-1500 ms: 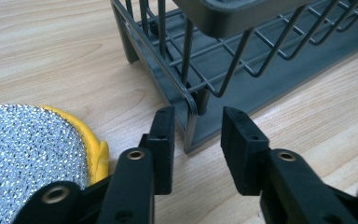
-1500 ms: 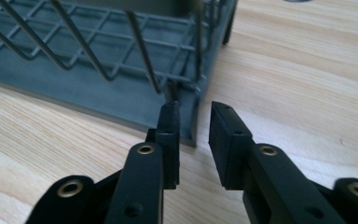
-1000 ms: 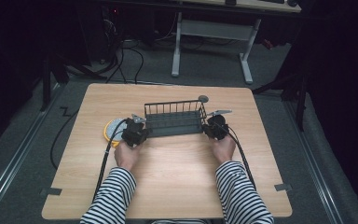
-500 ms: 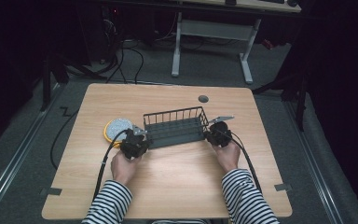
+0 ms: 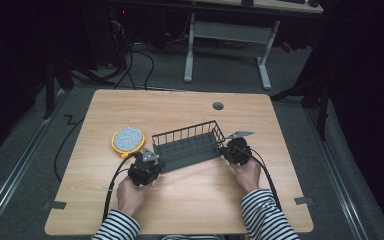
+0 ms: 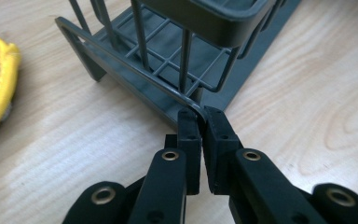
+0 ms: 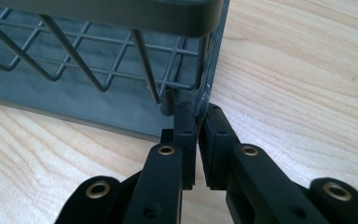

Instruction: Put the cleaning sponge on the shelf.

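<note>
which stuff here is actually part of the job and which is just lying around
In the job:
- grey wire rack, gripped at both ends
- left gripper, jaws shut on the rack's corner wire
- right gripper, jaws shut on the rack's other end

Lying about:
- yellow round sponge, on the table beside the rack's left end
- grey grommet near the table's far edge
- desk frame on the floor beyond

One rack (image 5: 187,146); one yellow scourer (image 5: 128,139)

Rack (image 5: 187,147): on table (image 5: 180,107), centre.
Sponge (image 5: 128,139): just left of rack.
Left gripper (image 5: 152,161): at rack's left end.
Right gripper (image 5: 228,149): at rack's right end.
</note>
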Motion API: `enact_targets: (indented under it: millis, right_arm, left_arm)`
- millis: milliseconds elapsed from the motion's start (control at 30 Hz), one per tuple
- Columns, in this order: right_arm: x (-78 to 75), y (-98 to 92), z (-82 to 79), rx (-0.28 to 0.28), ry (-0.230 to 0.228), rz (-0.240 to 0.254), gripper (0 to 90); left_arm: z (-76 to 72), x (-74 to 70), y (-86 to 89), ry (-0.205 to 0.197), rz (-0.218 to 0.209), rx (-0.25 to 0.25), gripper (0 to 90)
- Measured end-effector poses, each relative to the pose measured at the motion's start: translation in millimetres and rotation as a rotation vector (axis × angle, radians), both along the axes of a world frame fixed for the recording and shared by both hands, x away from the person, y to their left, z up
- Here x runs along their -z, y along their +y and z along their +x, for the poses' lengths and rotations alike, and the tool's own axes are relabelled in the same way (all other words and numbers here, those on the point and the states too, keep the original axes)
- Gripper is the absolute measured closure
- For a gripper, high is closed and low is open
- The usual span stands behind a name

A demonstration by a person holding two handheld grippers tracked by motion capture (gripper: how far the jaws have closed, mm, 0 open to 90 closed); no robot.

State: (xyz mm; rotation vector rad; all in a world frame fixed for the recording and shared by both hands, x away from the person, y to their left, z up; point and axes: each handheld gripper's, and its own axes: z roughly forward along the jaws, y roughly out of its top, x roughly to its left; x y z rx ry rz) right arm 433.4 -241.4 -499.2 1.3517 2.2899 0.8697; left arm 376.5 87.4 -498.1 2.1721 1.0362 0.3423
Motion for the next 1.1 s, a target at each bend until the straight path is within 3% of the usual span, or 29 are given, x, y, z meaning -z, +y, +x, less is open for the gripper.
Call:
enact_targets:
  millis: [300, 400, 500, 567, 633, 833, 867, 1100]
  right_arm:
    - [-0.2, -4.1, -5.5, -0.003, -0.002, -0.002, 83.2]
    - [-0.4, -8.1, -8.5, 0.018, -0.016, 0.017, 70.3]
    - [-0.7, -13.9, -14.1, 0.047, -0.003, 0.025, 55.1]
    - [-1.5, -18.1, -20.0, 0.059, -0.012, 0.034, 50.7]
    - [-2.0, -23.2, -25.8, 0.068, -0.003, 0.031, 46.7]
    - [5.4, -54.7, -57.0, 0.135, -0.006, 0.031, 42.8]
    - [10.5, -64.4, -66.7, 0.164, -0.008, 0.0, 41.3]
    - [24.0, -86.2, -90.5, 0.234, -0.039, -0.019, 38.9]
  left_arm:
    - [-13.9, 1.9, -5.3, -0.001, -0.022, 0.009, 85.4]
    - [-13.5, 1.6, -4.1, 0.019, -0.034, 0.015, 84.5]
    - [-15.9, 1.9, 0.5, 0.032, -0.04, 0.013, 68.0]
    - [-17.8, 2.7, 4.0, 0.033, -0.044, 0.011, 59.8]
    - [-20.0, 4.8, 10.2, 0.047, -0.053, 0.0, 47.5]
    - [-26.2, 5.5, 38.9, 0.079, -0.085, -0.052, 38.3]
    - [-24.3, 3.5, 49.7, 0.083, -0.09, -0.075, 36.1]
    - [-10.5, -10.0, 76.6, 0.059, -0.092, -0.153, 33.1]
